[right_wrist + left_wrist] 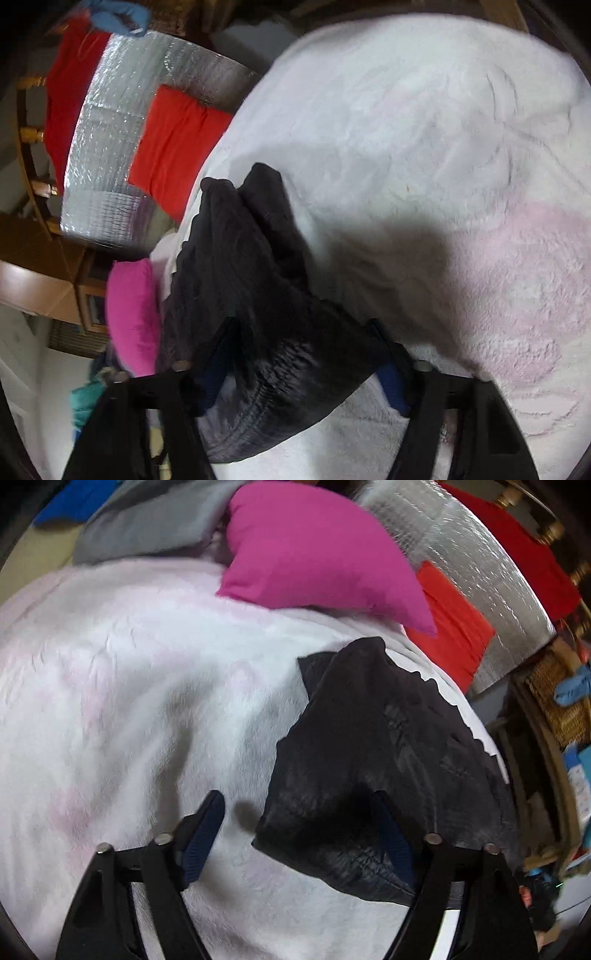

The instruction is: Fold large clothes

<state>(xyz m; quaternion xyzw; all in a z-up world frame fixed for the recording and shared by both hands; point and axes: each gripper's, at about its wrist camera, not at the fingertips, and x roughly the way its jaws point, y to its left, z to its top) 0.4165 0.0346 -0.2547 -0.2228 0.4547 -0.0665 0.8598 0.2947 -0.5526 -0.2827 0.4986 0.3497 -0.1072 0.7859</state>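
Observation:
A black garment (388, 731), folded into a thick wrinkled bundle, lies on a fluffy white and pale pink blanket (129, 664) near the bed's right edge. My left gripper (298, 797) hovers open over the bundle's near corner. Its right finger (391, 830) sits above the black cloth, its left finger (203, 830) above bare blanket. In the right wrist view the black garment (251, 258) fills the gap of my right gripper (303, 322). Cloth drapes over the left finger, the right fingertip sits at the cloth's edge, and both fingers bear on the bundle.
A magenta pillow (314, 546) and a red cushion (450, 620) rest at the head of the bed against a silver quilted panel (480, 554). A grey cloth (147, 524) lies at the far left. A wicker basket (554, 694) stands beside the bed's right edge.

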